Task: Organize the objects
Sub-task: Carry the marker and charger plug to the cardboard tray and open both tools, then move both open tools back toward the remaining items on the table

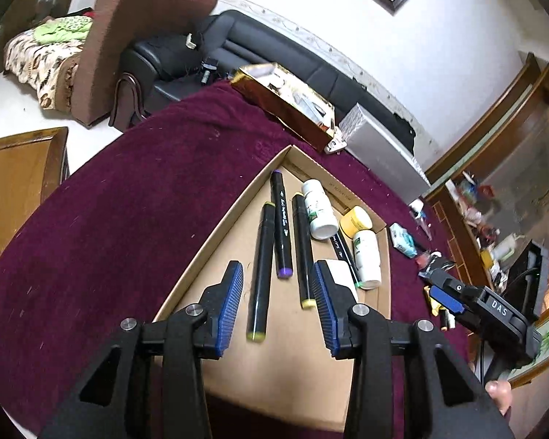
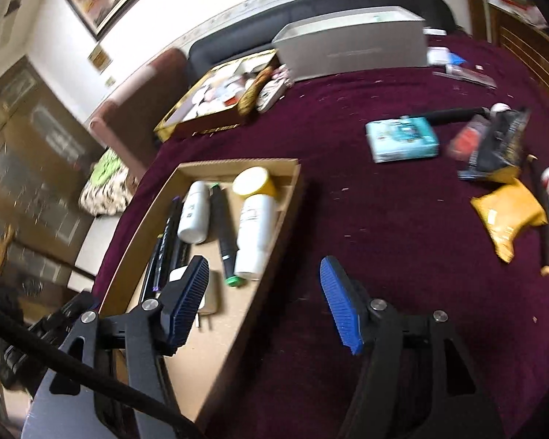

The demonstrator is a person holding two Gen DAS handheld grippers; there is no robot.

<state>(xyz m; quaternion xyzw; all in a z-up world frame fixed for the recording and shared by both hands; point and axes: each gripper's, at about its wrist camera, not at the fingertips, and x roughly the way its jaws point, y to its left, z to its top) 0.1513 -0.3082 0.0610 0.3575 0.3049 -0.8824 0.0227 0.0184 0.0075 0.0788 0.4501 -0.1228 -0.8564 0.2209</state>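
Both grippers are released and hold nothing. The left gripper (image 1: 278, 303) hangs over the near end of the cardboard tray (image 1: 216, 234), its jaws straddling black markers (image 1: 261, 270) lying loose inside. Beside them in the tray lie white bottles (image 1: 320, 208) and a yellow jar (image 1: 355, 221). The right gripper (image 2: 263, 300) straddles the tray's right wall. Outside the tray to the right, a teal box (image 2: 402, 139) and yellow packet (image 2: 508, 216) wait on the maroon cloth (image 2: 366, 219). Risk: a low reach could catch the wall and shift the tray, rolling the markers.

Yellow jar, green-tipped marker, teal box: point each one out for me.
yellow jar (image 2: 254, 182), right wrist view, on its pale lid.
green-tipped marker (image 2: 223, 228), right wrist view, on the middle of its black barrel.
teal box (image 2: 402, 139), right wrist view, on the middle of its top face.
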